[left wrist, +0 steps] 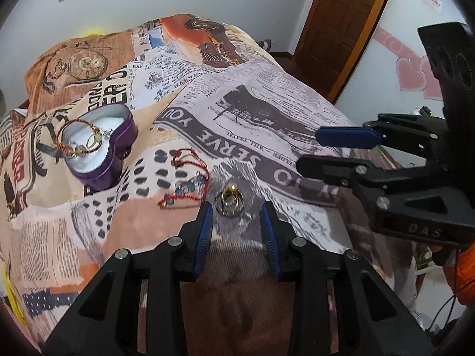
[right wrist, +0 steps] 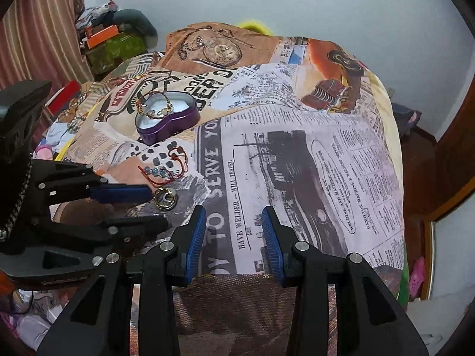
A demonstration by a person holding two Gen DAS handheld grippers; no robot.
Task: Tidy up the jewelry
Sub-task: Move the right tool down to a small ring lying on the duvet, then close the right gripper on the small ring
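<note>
A gold ring cluster lies on the newspaper-print bedspread, just ahead of my left gripper, whose blue pads stand apart on either side of it without touching. To its left lies a red thread bracelet with blue beads. Farther left sits an open purple heart-shaped tin with a red-and-gold bracelet inside. My right gripper hovers open over bare cloth, nothing between its pads. The right wrist view shows the rings, the red bracelet, the tin and the left gripper.
A brown woven blanket covers the near edge of the bed. A wooden door stands at the back right. Boxes and clothes pile up beside a striped curtain beyond the bed's far left.
</note>
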